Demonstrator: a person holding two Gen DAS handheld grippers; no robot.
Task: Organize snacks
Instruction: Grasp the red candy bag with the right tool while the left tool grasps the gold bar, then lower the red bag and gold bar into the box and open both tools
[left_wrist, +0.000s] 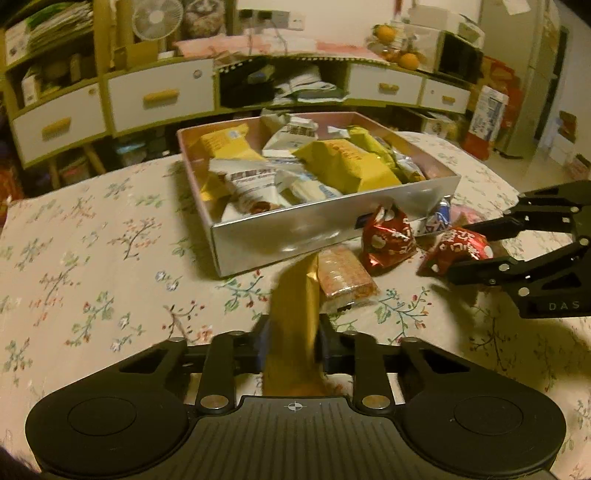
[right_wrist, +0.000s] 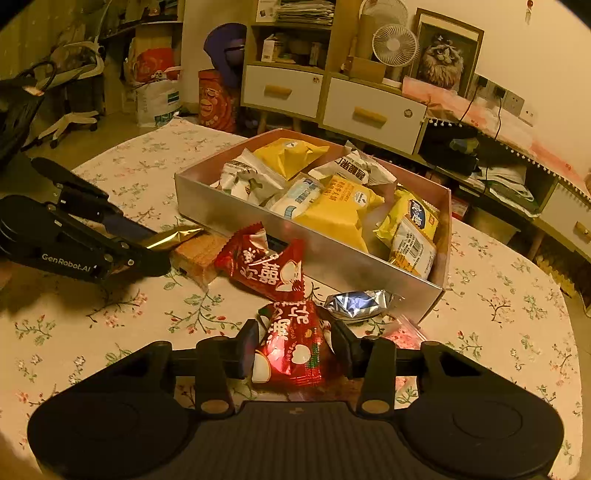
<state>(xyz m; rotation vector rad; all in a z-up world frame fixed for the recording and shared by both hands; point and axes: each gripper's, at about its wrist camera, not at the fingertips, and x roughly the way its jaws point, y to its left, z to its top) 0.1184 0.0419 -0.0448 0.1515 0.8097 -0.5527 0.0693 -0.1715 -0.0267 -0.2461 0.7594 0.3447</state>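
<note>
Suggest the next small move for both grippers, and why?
Probably lift both and carry toward the box. The left gripper is shut on the gold packet, the right gripper on a red packet; both packets sit outside the box.

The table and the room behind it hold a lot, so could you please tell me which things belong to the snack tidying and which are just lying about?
Part of the job:
- gold packet in the left gripper
- red packet in the right gripper
- second red packet, wafer bar, silver packet loose on the tablecloth
- box of snacks

Just lying about:
- fan
- framed picture
- oranges
</note>
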